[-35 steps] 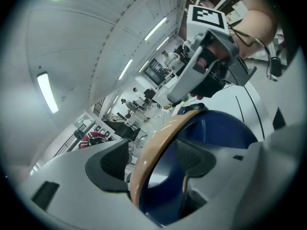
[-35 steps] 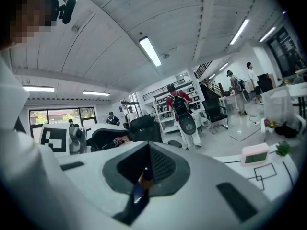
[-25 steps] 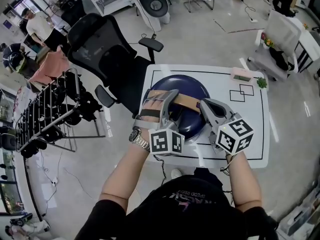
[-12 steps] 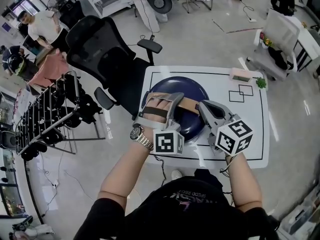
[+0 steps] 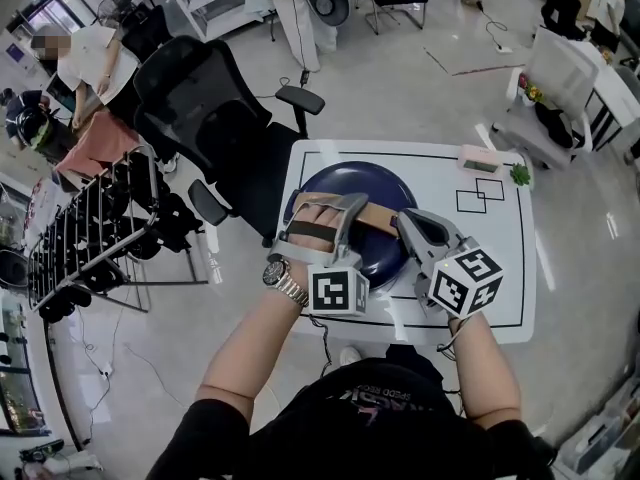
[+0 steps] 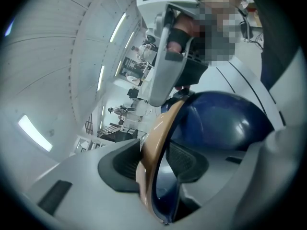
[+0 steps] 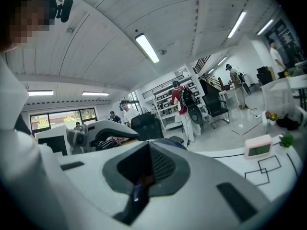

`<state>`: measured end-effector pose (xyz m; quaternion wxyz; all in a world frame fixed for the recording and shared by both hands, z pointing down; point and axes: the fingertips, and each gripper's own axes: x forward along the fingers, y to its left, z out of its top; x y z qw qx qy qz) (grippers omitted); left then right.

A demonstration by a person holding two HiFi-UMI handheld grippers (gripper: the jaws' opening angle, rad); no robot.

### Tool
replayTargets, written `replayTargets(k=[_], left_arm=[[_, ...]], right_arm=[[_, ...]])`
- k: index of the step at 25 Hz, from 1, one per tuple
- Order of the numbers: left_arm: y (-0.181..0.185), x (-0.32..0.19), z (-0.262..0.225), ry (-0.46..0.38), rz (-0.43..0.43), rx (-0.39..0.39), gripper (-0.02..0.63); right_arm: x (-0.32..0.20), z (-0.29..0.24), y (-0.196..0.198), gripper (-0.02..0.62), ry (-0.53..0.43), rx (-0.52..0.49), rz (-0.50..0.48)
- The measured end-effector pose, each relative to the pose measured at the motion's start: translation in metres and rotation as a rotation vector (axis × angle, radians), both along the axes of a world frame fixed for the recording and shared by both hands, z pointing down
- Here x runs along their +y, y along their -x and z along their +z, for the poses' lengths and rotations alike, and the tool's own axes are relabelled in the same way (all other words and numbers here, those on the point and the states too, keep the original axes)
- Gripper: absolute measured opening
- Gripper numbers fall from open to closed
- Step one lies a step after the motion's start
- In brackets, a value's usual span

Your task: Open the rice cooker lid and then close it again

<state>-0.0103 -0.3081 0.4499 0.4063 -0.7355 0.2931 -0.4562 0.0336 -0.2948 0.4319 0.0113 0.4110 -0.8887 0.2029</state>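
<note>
On the white table (image 5: 500,268), 1 closed navy rice cooker (image 5: 345,180), contents hidden.

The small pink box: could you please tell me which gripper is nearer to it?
Right. The right gripper is at the right end of the tan handle, toward the small pink box; the left gripper clamps the handle farther left.

We wear a black short-sleeved shirt (image 5: 400,423) with faint chest lettering and a metal-link wristwatch (image 5: 280,277). Our left gripper (image 5: 330,208) and right gripper (image 5: 405,220) have pale grey shells and dark ribbed pads (image 6: 187,161). Each bears a white marker cube (image 5: 338,293) printed with black squares. A black strap (image 5: 308,230) crosses the left one.
</note>
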Motion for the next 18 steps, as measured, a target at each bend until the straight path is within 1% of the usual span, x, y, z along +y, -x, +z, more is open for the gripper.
replayTargets(k=[7, 10, 14, 18], left_arm=[[-0.001, 0.001, 0.001, 0.025, -0.001, 0.017, 0.167], [0.0, 0.001, -0.001, 0.035, -0.003, 0.037, 0.167], [0.006, -0.002, -0.013, 0.053, -0.015, 0.1, 0.169], [0.013, -0.004, -0.025, 0.069, -0.021, 0.173, 0.167]], right_arm=[[0.001, 0.0, 0.0, 0.002, -0.002, 0.025, 0.004], [0.001, -0.003, 0.001, 0.002, -0.016, 0.027, 0.005], [0.002, -0.022, 0.001, 0.002, -0.071, -0.005, 0.011], [0.003, -0.051, -0.006, 0.002, -0.143, -0.059, 0.033]])
